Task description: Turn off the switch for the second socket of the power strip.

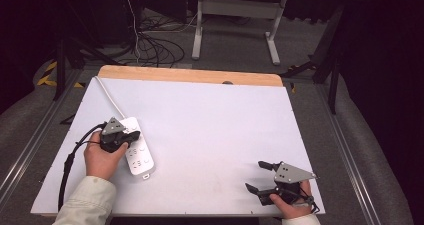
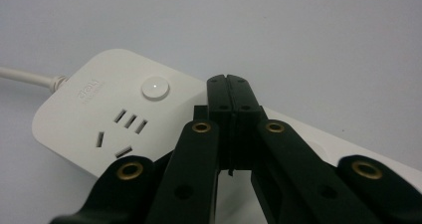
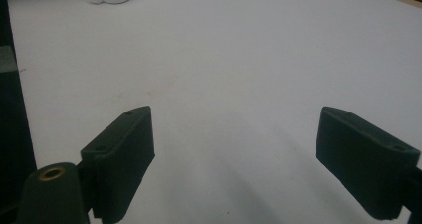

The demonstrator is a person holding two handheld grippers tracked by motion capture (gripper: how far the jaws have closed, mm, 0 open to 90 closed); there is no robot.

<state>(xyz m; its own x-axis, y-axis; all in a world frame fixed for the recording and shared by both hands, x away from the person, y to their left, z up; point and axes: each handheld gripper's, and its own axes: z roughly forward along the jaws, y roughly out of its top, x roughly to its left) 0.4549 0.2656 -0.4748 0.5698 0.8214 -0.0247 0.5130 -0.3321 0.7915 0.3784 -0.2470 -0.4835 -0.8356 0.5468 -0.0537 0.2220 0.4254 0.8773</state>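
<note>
A white power strip (image 1: 138, 151) is lying at the near left of the white table (image 1: 210, 130), its cord (image 1: 107, 95) running toward the far left corner. The left gripper (image 2: 230, 84) is hovering over the strip, jaws pressed together on nothing. The right gripper (image 1: 258, 175) is waiting near the right corner, jaws spread wide.
</note>
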